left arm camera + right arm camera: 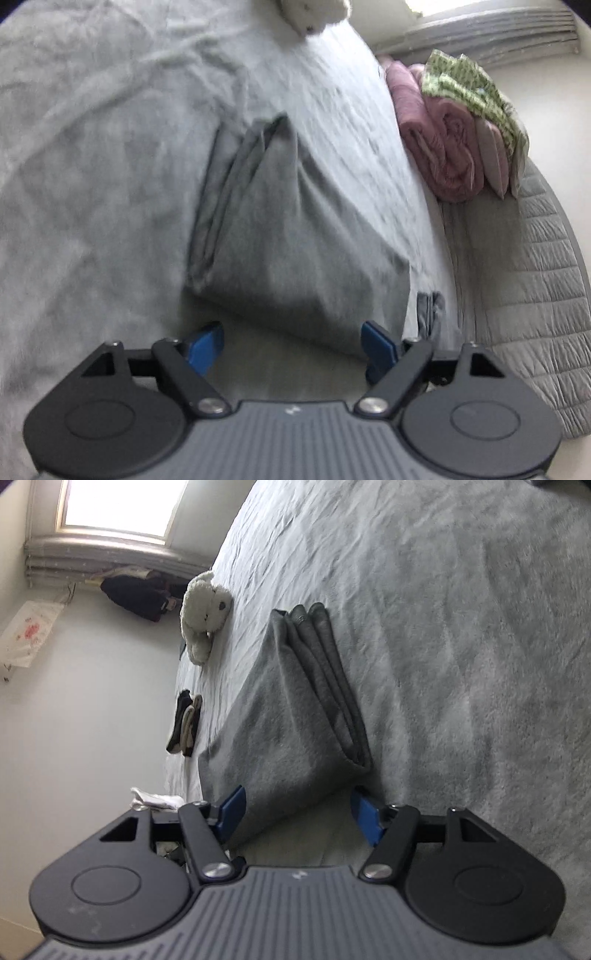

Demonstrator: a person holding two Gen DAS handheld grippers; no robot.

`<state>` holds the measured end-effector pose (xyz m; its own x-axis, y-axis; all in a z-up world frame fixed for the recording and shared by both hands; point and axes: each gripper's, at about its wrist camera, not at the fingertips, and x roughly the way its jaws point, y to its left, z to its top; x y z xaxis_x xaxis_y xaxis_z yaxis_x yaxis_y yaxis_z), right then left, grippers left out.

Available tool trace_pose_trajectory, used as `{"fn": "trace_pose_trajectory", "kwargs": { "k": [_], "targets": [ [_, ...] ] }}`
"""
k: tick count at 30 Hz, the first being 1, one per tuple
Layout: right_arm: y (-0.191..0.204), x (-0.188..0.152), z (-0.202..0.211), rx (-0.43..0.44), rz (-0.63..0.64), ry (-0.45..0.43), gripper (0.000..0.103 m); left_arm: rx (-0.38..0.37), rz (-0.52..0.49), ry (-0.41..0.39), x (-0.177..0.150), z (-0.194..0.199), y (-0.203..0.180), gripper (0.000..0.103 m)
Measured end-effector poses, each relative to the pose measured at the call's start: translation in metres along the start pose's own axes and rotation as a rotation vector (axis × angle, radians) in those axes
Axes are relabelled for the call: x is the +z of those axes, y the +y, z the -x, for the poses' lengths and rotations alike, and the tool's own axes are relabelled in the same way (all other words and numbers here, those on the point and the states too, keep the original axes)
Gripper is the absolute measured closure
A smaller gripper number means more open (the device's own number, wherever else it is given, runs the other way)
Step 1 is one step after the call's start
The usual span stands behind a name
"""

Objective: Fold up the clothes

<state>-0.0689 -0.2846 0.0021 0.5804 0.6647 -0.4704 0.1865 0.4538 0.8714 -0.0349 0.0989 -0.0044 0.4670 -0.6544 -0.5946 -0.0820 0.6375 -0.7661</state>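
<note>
Approaching folded grey garment on bed w/ both grippers, left gripper & right gripper spread, nothing pinched. Next, prob: nip the near edge & fold again.

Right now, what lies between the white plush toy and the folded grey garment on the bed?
Only bare grey bedsheet lies between the plush toy and the folded garment, as the right wrist view shows.

Left gripper: you hold it low in the frame, centred, tipped downward; jaws apart, blue fingertips at lower left and lower right of centre, nothing pressed between them.

Right gripper: you hold it likewise at the bottom centre, tipped downward; jaws apart, blue fingertips flanking the middle, pads pressing nothing.
</note>
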Motion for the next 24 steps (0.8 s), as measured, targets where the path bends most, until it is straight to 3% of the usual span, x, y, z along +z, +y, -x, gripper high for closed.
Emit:
{"fn": "trace_pose_trajectory", "kwargs": {
  "k": [13, 24],
  "targets": [
    [-0.008, 0.008, -0.003, 0.028, -0.064, -0.074, 0.036, -0.034, -0.012, -0.068, 0.011, -0.006, 0.004, 0.021],
    [-0.008, 0.012, -0.009, 0.043, -0.046, -0.114, 0.036, -0.047, -0.017, -0.111, 0.014, -0.007, 0.006, 0.021]
  ]
}}
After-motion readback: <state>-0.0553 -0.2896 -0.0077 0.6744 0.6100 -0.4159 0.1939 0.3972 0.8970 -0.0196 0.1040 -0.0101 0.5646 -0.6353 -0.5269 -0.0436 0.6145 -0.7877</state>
